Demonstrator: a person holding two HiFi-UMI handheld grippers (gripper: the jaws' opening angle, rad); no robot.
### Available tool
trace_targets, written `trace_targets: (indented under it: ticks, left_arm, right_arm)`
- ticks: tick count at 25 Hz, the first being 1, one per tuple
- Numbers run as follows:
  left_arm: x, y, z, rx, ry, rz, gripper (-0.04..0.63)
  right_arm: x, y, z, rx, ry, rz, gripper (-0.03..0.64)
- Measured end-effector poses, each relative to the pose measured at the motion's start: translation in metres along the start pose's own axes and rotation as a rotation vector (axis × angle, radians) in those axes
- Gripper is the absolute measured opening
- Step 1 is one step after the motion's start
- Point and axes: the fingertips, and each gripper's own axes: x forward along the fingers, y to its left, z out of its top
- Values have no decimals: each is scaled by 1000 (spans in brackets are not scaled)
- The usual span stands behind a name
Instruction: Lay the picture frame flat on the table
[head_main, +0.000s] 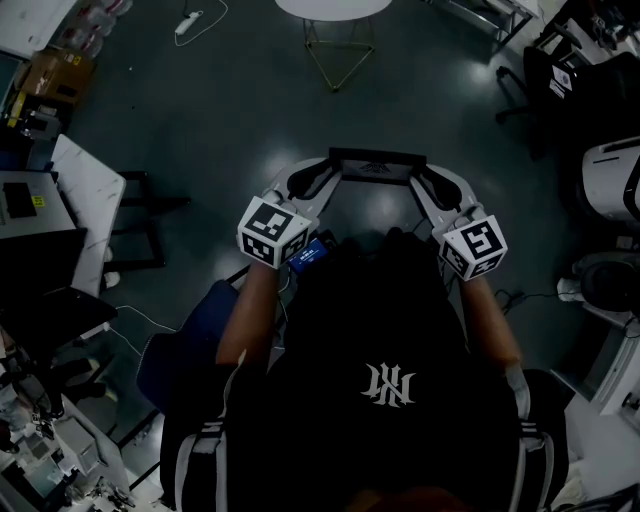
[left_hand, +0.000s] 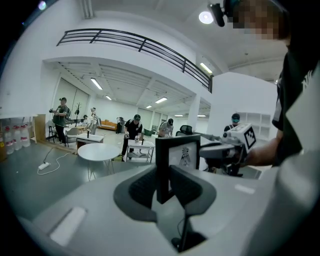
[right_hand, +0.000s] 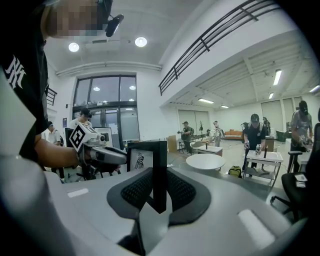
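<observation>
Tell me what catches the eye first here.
A black picture frame is held upright in mid-air over the dark floor, straight ahead of the person. The left gripper clamps one side edge and the right gripper the opposite one. Behind it, a round white table stands in an open hall with other people.

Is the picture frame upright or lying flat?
Upright. The picture frame stands vertical, its sides clamped in the left gripper and right gripper; from above only its top edge shows.
</observation>
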Motion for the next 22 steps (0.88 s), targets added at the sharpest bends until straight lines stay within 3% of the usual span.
trace_targets:
  ticks: [11, 22]
  left_arm:
    - [51, 10, 5, -15, 43, -30, 77]
    - [150, 23, 47, -6, 61, -4, 77]
  right_arm:
    - [12, -52, -7, 45, 2, -19, 87]
    - [27, -159, 7, 65, -16, 0, 87]
